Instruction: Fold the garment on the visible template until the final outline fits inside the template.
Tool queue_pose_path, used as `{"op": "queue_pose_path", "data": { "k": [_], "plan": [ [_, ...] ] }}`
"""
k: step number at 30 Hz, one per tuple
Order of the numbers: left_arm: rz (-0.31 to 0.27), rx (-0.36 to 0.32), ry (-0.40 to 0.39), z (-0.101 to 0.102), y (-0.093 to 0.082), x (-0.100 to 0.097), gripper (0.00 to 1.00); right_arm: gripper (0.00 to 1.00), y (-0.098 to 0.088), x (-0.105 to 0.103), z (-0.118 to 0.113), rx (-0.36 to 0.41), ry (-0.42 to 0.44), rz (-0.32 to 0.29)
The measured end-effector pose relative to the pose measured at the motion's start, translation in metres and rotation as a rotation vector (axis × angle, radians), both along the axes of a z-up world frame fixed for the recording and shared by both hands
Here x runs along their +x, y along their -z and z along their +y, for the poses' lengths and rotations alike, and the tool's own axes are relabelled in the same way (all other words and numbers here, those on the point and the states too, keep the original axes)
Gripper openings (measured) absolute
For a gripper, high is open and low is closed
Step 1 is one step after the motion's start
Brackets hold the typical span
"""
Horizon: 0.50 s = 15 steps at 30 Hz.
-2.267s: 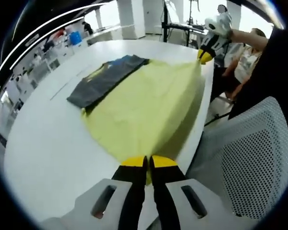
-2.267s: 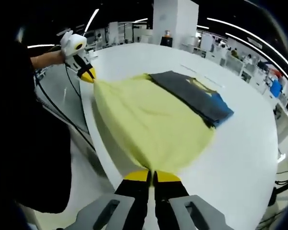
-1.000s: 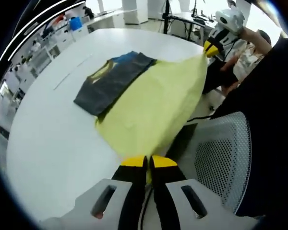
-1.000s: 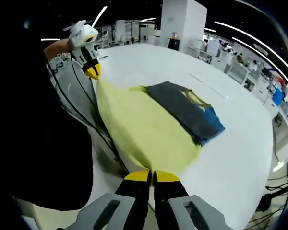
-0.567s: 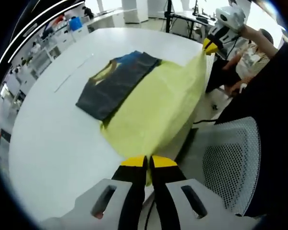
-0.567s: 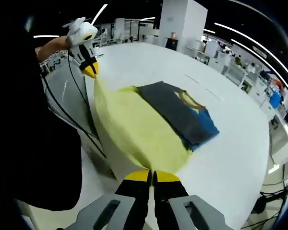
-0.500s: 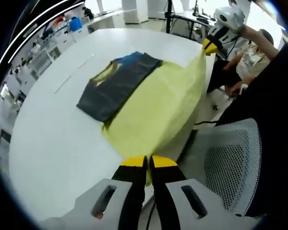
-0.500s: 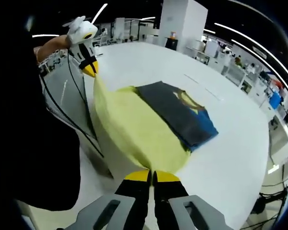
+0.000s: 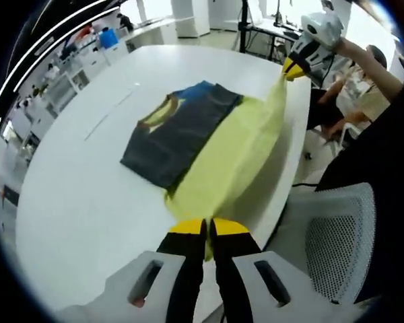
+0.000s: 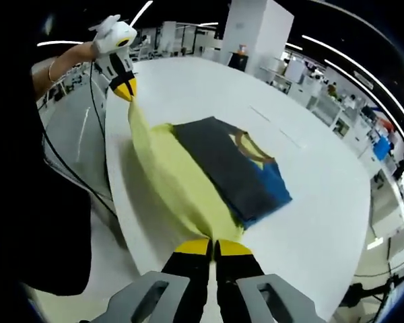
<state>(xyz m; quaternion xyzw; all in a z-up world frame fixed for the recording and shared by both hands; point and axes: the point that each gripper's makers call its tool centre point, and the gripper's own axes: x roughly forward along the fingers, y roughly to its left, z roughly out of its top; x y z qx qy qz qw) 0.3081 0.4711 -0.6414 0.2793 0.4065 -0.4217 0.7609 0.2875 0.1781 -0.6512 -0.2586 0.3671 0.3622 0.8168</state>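
Note:
A yellow garment (image 9: 229, 161) (image 10: 172, 175) is stretched above the white table (image 9: 81, 182) (image 10: 310, 202), its far part lying under a dark grey piece with a blue end and a yellow neckline (image 9: 178, 131) (image 10: 232, 168). My left gripper (image 9: 207, 232) is shut on one corner of the yellow garment. My right gripper (image 10: 213, 250) is shut on the other corner. In the left gripper view the right gripper (image 9: 295, 67) shows at upper right. In the right gripper view the left gripper (image 10: 123, 87) shows at upper left. The yellow cloth is pulled taut between them.
A white mesh chair (image 9: 340, 235) stands beside the table near my left gripper. A thin line marking (image 9: 111, 114) (image 10: 269, 128) runs on the table beyond the garment. A person's dark sleeve (image 10: 47, 215) is at the left. Black cables (image 10: 94, 161) hang off the table edge.
Both grippers have carried the held yellow edge up and over toward the dark piece, so the yellow area looks narrower and steeper. Both stay shut on the cloth.

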Motion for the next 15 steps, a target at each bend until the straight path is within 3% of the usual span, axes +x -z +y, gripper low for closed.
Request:
{"op": "queue_pose_path", "data": {
  "k": [8, 15],
  "plan": [
    [-0.041, -0.004, -0.01, 0.0, -0.006, 0.022, 0.01, 0.0, -0.012, 0.024, 0.001, -0.024, -0.015, -0.039],
    [-0.126, -0.014, -0.055, -0.003, -0.013, 0.047, 0.01, 0.0, -0.021, 0.048, -0.002, -0.012, 0.025, -0.085]
  ]
}}
